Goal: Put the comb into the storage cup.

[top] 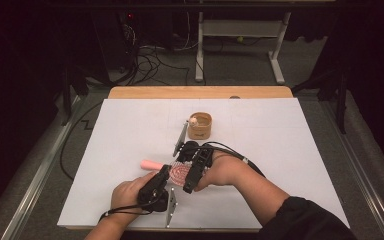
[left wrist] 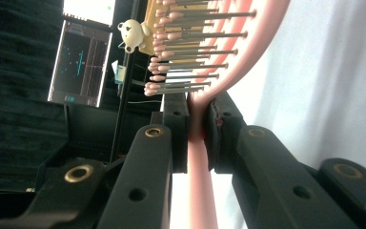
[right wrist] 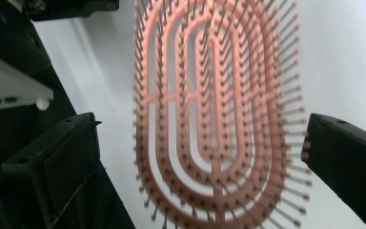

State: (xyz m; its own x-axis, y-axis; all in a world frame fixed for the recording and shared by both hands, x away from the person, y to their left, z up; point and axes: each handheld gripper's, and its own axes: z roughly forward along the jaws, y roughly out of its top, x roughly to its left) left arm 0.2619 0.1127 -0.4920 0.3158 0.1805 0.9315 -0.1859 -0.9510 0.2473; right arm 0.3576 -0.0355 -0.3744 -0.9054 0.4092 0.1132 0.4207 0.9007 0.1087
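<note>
A pink hairbrush (top: pixel 179 173) with metal bristles lies low over the white table sheet (top: pixel 280 150), its handle end (top: pixel 150 164) pointing left. My left gripper (top: pixel 164 175) is shut on the brush's neck (left wrist: pixel 198 129); the bristled head (left wrist: pixel 195 47) rises beyond its jaws. My right gripper (top: pixel 189 172) stands over the brush head (right wrist: pixel 209 114), open, one jaw on each side of it and neither touching. The bristles face the right gripper's camera.
A small round wooden cup (top: pixel 200 126) stands behind the grippers, with a tiny white bear figure (top: pixel 193 120) at its rim, also in the left gripper view (left wrist: pixel 132 33). The table's front edge is close below the hands. White sheet lies bare left and right.
</note>
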